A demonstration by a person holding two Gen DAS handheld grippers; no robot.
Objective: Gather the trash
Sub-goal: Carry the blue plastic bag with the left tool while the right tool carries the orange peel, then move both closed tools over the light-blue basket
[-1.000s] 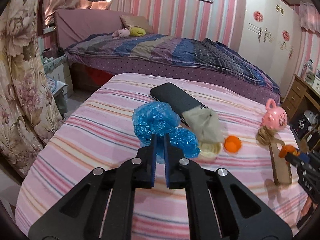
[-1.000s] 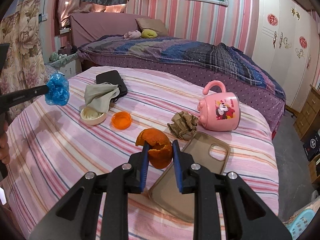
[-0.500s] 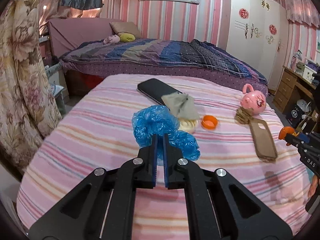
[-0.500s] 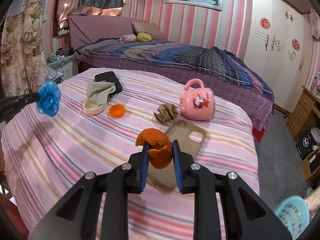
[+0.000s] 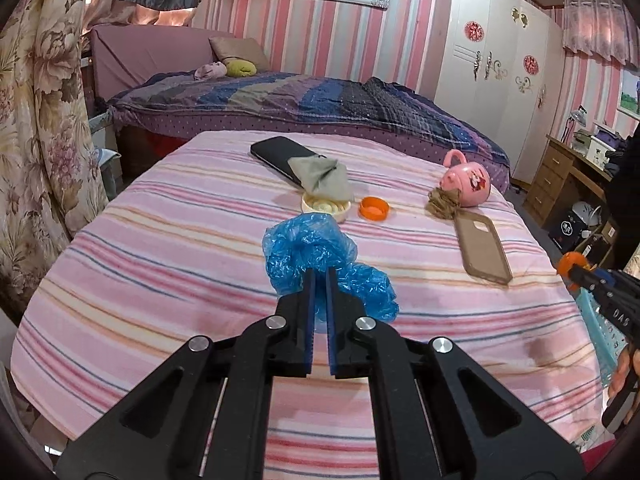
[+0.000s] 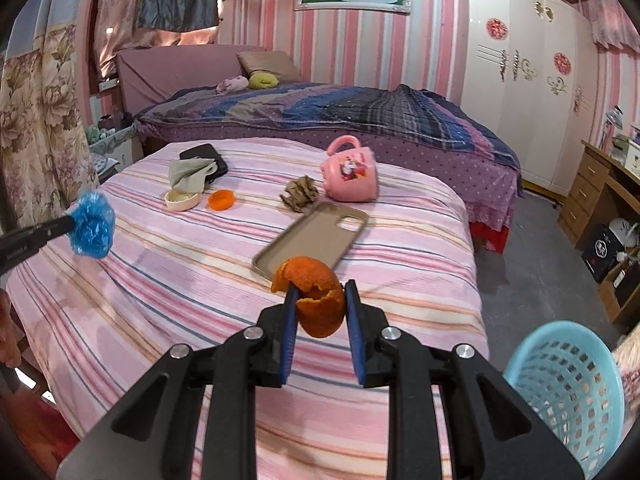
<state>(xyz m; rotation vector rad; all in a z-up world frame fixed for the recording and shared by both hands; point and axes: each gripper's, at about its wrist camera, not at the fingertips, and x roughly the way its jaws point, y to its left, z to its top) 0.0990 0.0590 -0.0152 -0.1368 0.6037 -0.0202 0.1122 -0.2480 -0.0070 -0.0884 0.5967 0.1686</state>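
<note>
My left tongs are pinched shut on a crinkled blue plastic bag, while my right tongs clamp a curled orange peel — both lifted above the striped bed. Ahead of the peel lies a phone case, beyond it a pink mug; a blue basket sits to the right — nothing blocks either load.

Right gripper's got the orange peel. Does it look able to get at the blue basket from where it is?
Probably yes. The right gripper, shut on the orange peel, hangs over the bed's near edge, and the blue basket stands just to its lower right with nothing visible between them.
</note>
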